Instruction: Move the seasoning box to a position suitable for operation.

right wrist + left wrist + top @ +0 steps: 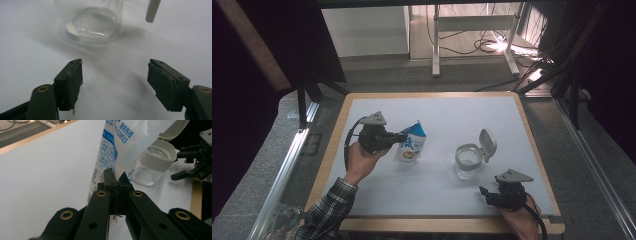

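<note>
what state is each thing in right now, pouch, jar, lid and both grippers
pouch: held off the mat, pinched at one edge by the left gripper
jar: upright on the mat, open, looks empty
lid: flipped up, hinged at the jar's rim
left gripper: shut on the pouch
right gripper: open, holding nothing, near the jar

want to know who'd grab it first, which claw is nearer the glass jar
Right. The right claw sits open just in front of the glass jar, apart from it. The left claw is farther off across the table, shut on the pouch.
</note>
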The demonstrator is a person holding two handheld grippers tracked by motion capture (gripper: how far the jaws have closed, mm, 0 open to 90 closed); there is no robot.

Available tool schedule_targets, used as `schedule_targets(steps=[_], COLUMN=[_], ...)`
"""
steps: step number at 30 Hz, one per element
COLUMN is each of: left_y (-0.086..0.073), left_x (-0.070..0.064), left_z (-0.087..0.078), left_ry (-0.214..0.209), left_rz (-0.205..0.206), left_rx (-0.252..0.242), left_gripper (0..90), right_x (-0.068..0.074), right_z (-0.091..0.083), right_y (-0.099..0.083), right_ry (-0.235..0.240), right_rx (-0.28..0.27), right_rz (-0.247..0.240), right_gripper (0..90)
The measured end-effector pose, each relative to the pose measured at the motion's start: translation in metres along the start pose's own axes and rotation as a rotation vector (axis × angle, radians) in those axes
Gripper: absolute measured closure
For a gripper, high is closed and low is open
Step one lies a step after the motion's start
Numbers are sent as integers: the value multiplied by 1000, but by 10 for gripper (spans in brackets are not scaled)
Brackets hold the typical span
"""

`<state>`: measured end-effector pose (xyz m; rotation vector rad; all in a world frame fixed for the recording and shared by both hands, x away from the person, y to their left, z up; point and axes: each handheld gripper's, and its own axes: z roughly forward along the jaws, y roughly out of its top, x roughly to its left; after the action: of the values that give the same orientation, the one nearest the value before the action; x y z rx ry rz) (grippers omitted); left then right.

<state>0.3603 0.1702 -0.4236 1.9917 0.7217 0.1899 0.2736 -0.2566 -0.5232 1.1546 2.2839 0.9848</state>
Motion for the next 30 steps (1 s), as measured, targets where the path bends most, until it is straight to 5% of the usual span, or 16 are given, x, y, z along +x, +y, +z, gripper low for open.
schedule_targets(steps=[30], left_y=[5], left_x=[-39], left_z=[10], left_ry=[-77], left_rz=[39], left_rx=[7], left_gripper=[900], right_x=[42], right_z=[9], right_y=[13], right_ry=[140], right_rx=[-20], right_rz=[-64], right_gripper=[339])
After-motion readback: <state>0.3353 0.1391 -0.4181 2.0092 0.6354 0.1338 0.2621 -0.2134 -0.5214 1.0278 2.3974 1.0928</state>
